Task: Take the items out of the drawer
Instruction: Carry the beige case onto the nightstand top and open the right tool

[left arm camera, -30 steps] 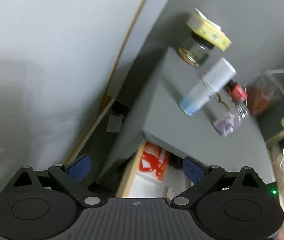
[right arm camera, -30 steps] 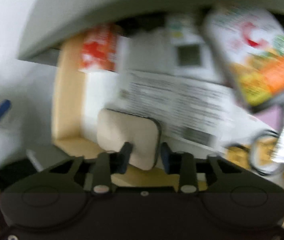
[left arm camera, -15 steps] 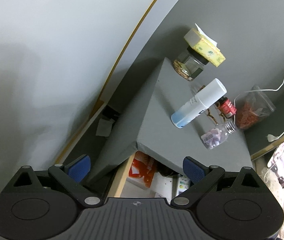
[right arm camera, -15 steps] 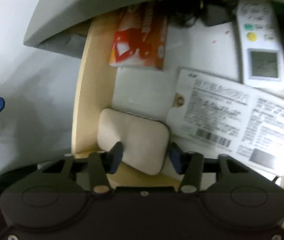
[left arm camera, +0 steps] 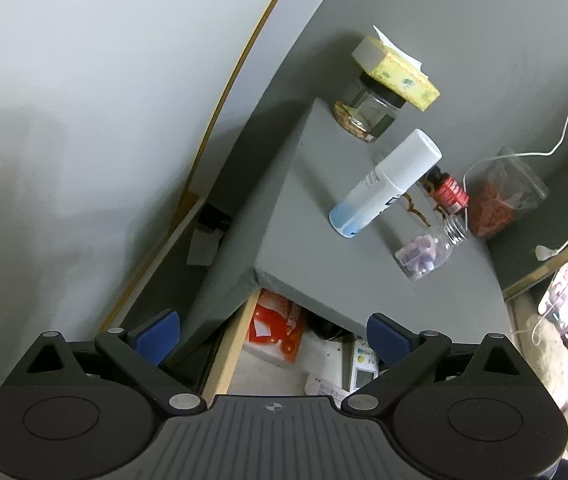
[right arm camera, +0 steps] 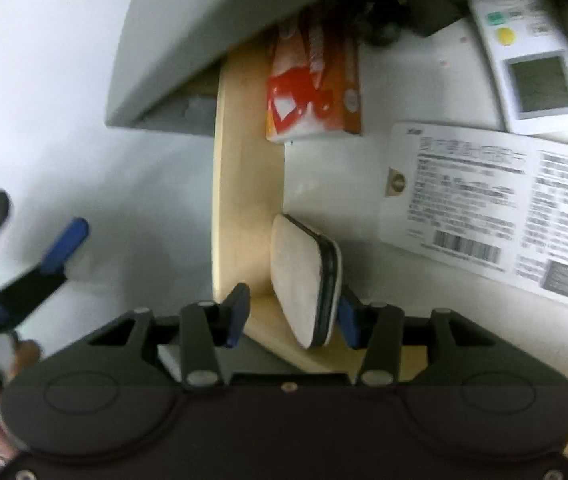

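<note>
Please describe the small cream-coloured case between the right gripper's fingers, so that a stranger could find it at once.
Look into the open drawer with the pale wooden wall, at its near left corner. There, between the fingers of the right gripper, a rounded cream case is tipped up on edge. Unlike the flat printed sheet and orange packet nearby, it has a dark seam.

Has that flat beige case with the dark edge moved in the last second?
Yes. The flat beige case lay flat in the wooden drawer's corner; now it is tipped up on edge between the right hand-held gripper's fingers.
</note>
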A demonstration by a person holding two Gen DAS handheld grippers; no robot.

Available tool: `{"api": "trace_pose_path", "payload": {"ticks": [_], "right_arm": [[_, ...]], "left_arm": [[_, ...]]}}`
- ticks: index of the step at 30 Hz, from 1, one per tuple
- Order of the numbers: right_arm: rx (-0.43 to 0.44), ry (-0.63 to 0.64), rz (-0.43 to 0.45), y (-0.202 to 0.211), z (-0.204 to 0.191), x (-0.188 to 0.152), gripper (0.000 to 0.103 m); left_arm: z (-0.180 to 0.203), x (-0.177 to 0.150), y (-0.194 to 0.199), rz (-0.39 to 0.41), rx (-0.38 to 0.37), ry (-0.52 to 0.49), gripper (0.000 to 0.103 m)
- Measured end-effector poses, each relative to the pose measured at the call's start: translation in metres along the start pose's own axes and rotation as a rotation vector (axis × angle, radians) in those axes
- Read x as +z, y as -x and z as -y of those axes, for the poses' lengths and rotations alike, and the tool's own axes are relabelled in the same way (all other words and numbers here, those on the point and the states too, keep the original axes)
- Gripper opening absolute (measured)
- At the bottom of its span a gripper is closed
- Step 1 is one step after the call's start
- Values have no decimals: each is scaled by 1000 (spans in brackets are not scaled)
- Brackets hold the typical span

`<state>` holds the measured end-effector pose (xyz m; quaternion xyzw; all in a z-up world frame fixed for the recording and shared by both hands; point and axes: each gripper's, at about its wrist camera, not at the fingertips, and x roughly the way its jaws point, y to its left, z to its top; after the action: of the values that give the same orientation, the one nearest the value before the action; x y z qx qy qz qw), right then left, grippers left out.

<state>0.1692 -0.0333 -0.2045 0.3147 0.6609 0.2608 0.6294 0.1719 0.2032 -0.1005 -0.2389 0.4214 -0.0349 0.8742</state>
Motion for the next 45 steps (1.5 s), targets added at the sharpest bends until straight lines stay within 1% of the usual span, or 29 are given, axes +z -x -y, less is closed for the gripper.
{"api": "trace_pose_path", "payload": {"ticks": [1, 2, 4, 7, 11, 13, 17, 18, 20, 21, 22, 24, 26, 27, 28, 30, 31, 32, 33, 34, 35, 36, 39, 41, 43, 44, 45], "right_arm": [[11, 7, 16, 0, -3, 0, 22], [9, 25, 30, 2, -7, -1, 22], [-19, 83, 50, 6, -18, -5, 20], [-72, 158, 94, 26, -29, -12, 20], [-65, 196, 194, 82, -35, -9, 19], [-70, 225, 236, 101, -41, -9, 19], [-126, 376, 367, 178, -78, -15, 19], [-176, 420, 396, 188, -86, -13, 19], [-338, 540, 464, 204, -107, -8, 19], [-436, 606, 490, 206, -115, -5, 19], [-552, 681, 507, 204, -122, -3, 19], [-861, 874, 509, 184, -126, 7, 19], [-1123, 1042, 464, 146, -105, 21, 19], [-1168, 1091, 445, 132, -98, 23, 20], [-1212, 1139, 425, 119, -90, 25, 23], [-1278, 1210, 407, 102, -79, 23, 26], [-1306, 1241, 402, 95, -75, 22, 33], [-1317, 1243, 398, 92, -73, 20, 39], [-1310, 1215, 394, 93, -74, 20, 41], [-1302, 1187, 389, 94, -75, 20, 46], [-1273, 1149, 393, 98, -77, 20, 49], [-1221, 1099, 405, 105, -79, 22, 55], [-1067, 954, 441, 125, -83, 26, 61], [-967, 860, 479, 138, -81, 30, 69], [-838, 729, 532, 157, -79, 37, 78], [-758, 641, 557, 169, -75, 42, 79], [-699, 569, 572, 178, -71, 45, 81]], "left_arm": [[-2, -1, 0, -1, 8, 1, 99], [-5, -1, 1, 0, 13, 4, 99], [-10, -1, 3, 5, 22, 22, 99], [-15, 1, 6, 16, 11, 57, 98], [-14, 4, 7, 22, 2, 59, 98], [-12, 3, 7, 22, 1, 50, 98], [-11, 3, 6, 18, 3, 45, 98], [-11, 3, 6, 17, 4, 46, 98], [-10, 3, 6, 20, 5, 42, 98], [-10, 2, 6, 20, 7, 41, 98], [-9, 2, 5, 17, 10, 39, 98], [-9, 1, 4, 15, 14, 34, 98], [-8, 0, 5, 19, 22, 22, 99], [-8, 0, 5, 20, 25, 21, 99], [-8, -1, 6, 20, 29, 22, 99], [-10, -2, 6, 18, 32, 31, 98], [-12, -2, 5, 15, 35, 38, 98], [-12, -1, 5, 14, 37, 43, 99], [-12, -1, 5, 14, 34, 42, 98], [-11, -1, 4, 13, 31, 40, 99], [-9, -1, 4, 12, 27, 32, 98], [-9, -1, 4, 10, 28, 27, 98], [-3, -3, 1, -1, 50, -9, 98], [2, -4, 0, -4, 80, -38, 99], [7, -6, -1, 1, 116, -72, 99], [10, -7, -1, 8, 136, -91, 99], [11, -7, -1, 9, 144, -100, 99]]}}
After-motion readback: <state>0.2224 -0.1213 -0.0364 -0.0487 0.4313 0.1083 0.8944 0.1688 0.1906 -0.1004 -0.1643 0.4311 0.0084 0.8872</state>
